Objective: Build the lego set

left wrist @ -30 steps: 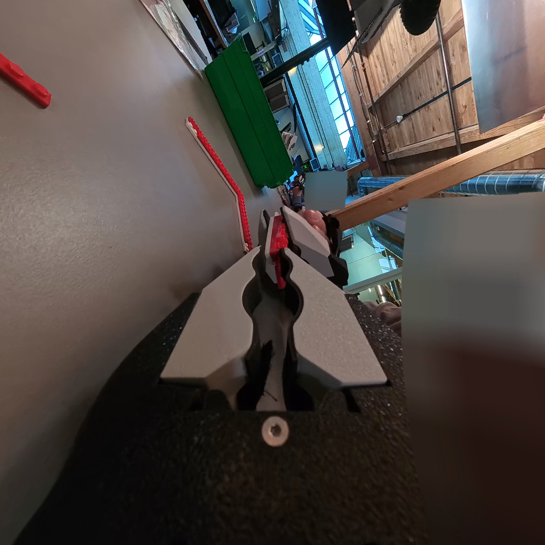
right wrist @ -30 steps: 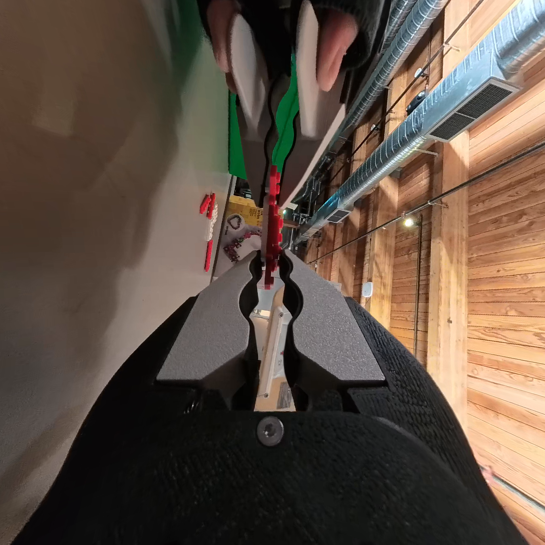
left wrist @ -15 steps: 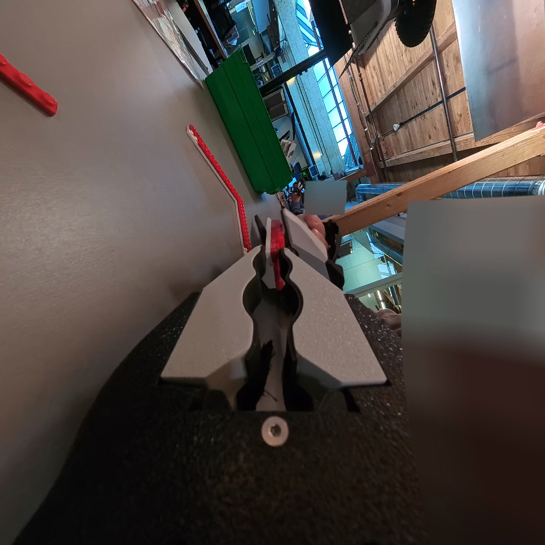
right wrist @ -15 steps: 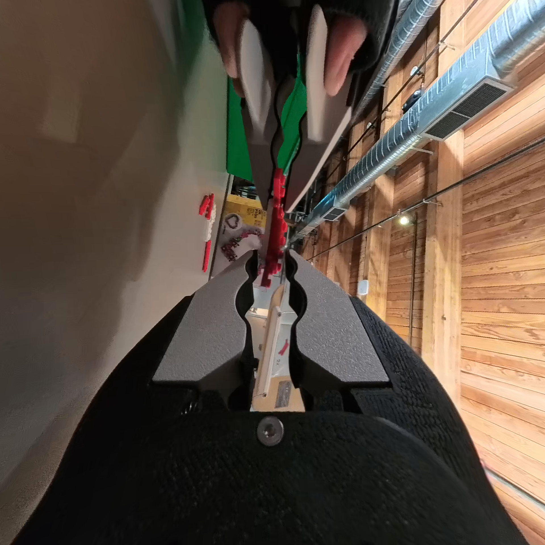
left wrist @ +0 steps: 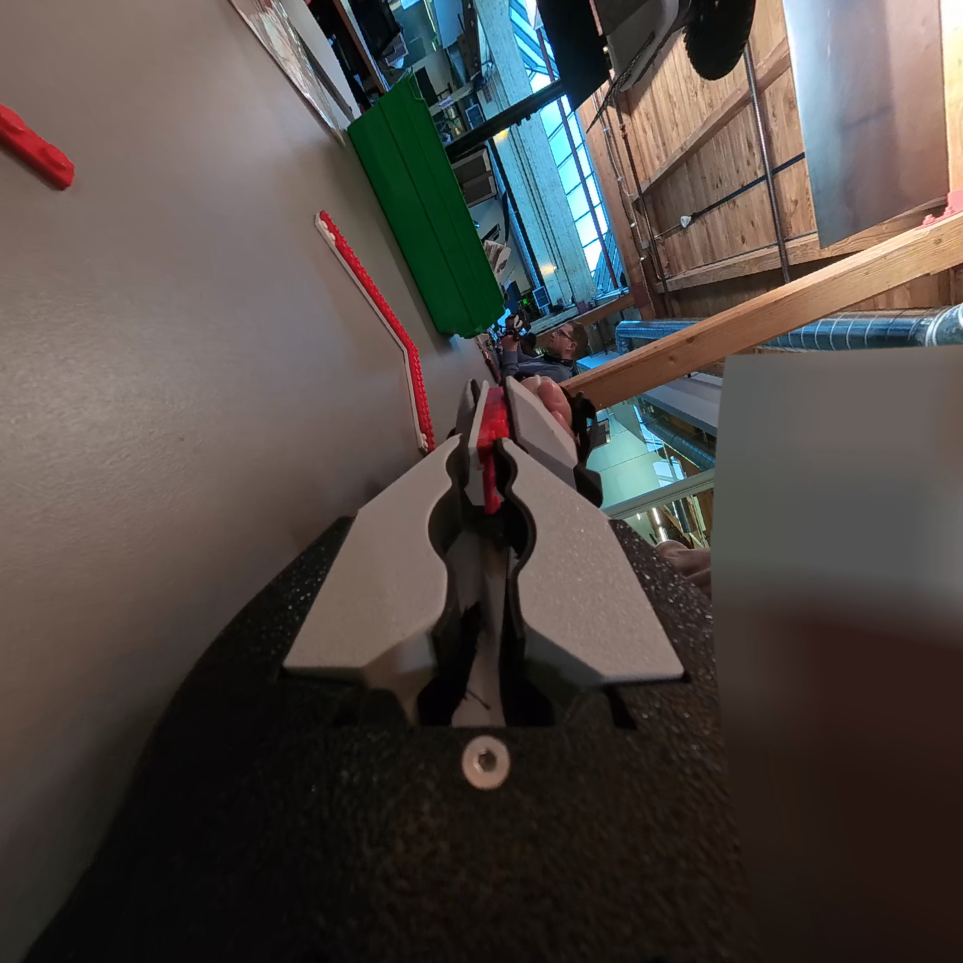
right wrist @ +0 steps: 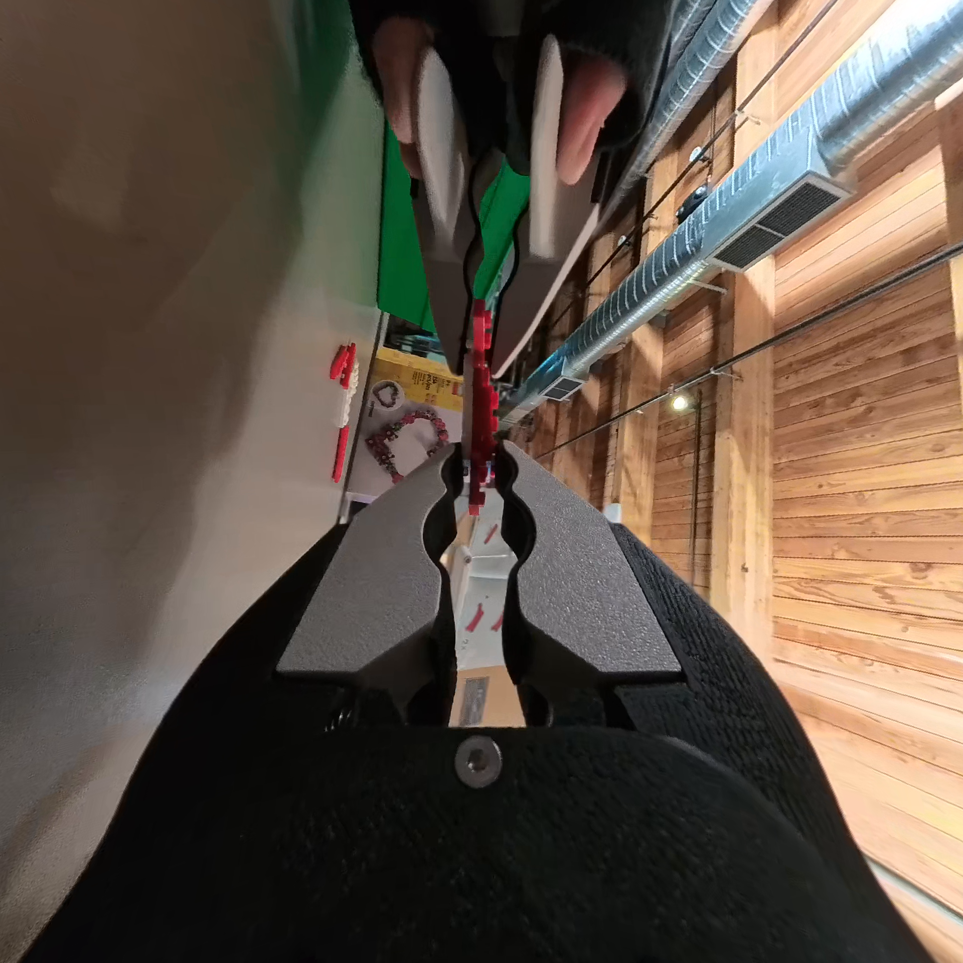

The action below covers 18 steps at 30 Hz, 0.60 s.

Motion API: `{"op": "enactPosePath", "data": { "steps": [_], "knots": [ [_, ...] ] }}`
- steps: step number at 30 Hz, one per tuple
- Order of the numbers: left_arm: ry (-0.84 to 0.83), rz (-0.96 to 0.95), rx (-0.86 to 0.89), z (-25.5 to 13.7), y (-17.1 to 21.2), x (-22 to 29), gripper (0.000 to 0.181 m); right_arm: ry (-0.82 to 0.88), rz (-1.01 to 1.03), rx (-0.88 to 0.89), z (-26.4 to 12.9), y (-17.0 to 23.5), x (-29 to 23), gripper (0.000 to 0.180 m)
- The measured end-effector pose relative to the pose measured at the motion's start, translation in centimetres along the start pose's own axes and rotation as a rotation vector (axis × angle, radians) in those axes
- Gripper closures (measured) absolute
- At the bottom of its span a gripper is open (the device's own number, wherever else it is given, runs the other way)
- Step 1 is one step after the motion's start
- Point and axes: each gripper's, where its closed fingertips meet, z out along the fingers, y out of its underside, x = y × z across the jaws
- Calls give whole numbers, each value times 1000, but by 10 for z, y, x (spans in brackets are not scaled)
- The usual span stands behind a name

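Left gripper (left wrist: 482, 458) clamped narrow on the red-and-white lego strip (left wrist: 491, 471), dead ahead at 12 o'clock. Right gripper (right wrist: 478, 458) pinches the same strip's other end (right wrist: 482, 411); both nose to nose above the grey table (left wrist: 156, 365). Over the last second the tips have closed in and the strip sits deeper: likely pressing pieces together. Farther at 11, long red-white strip (left wrist: 385, 318); loose red plate (left wrist: 34, 148) at 10; green box (left wrist: 422, 208) beyond.

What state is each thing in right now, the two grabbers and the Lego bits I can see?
Left gripper: shut on the red piece.
Right gripper: shut on the red piece.
Red piece: held off the table between both grippers.
Long red-and-white strip: lying flat on the table, untouched.
Short red plate: lying loose.
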Motion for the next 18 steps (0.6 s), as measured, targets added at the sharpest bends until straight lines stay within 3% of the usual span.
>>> {"op": "enactPosePath", "data": {
  "steps": [8,13,18],
  "knots": [
    [0,-1,15,-1,-2,0,174,-25,79,-3,2,0,-2,171],
    [-8,1,14,-1,-2,-1,175,27,78,-14,2,4,4,152],
    [-3,2,13,-1,-2,0,174,19,43,-7,1,2,1,165]
  ]
}}
